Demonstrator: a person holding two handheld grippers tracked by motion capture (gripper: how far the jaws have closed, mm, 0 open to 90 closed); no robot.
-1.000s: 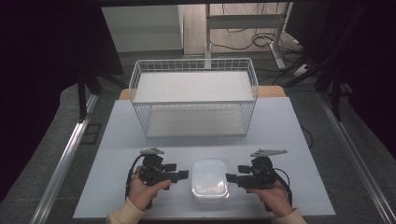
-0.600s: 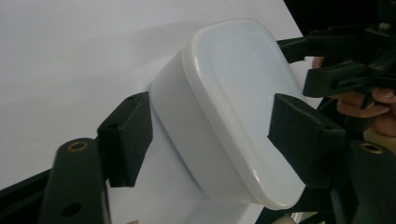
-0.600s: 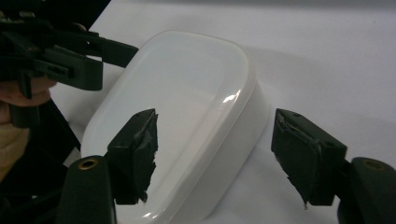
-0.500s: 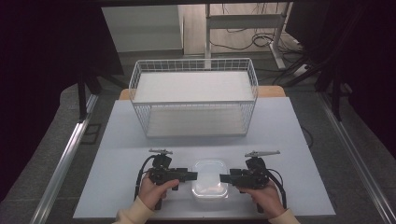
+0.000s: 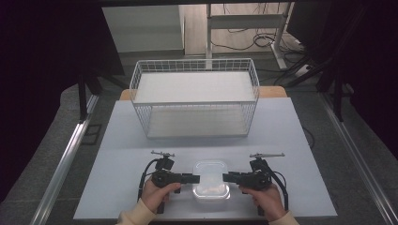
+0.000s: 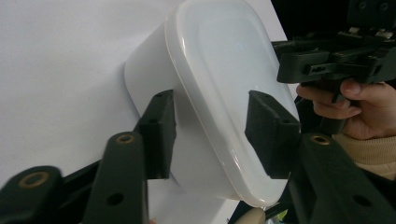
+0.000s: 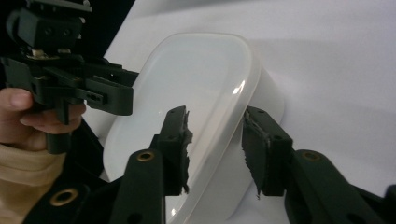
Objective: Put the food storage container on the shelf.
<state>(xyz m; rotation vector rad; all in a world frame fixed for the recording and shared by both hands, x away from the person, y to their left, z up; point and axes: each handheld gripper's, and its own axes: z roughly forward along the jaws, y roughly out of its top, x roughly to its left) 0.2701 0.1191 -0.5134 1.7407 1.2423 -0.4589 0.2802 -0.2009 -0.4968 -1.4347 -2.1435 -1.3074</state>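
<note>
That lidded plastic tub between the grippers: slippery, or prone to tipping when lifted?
The plastic tub looks glossy, so probably slippery under pads. It looks empty, so likely light. It is low with a broad base, so tipping seems unlikely; thin walls may flex.

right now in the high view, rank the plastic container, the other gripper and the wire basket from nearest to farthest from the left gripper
1. The plastic container: right at the tips of the left gripper, at the near edge of the table.
2. The right gripper: on the far side of the container, facing it.
3. The wire basket: farthest, toward the back of the table.
</note>
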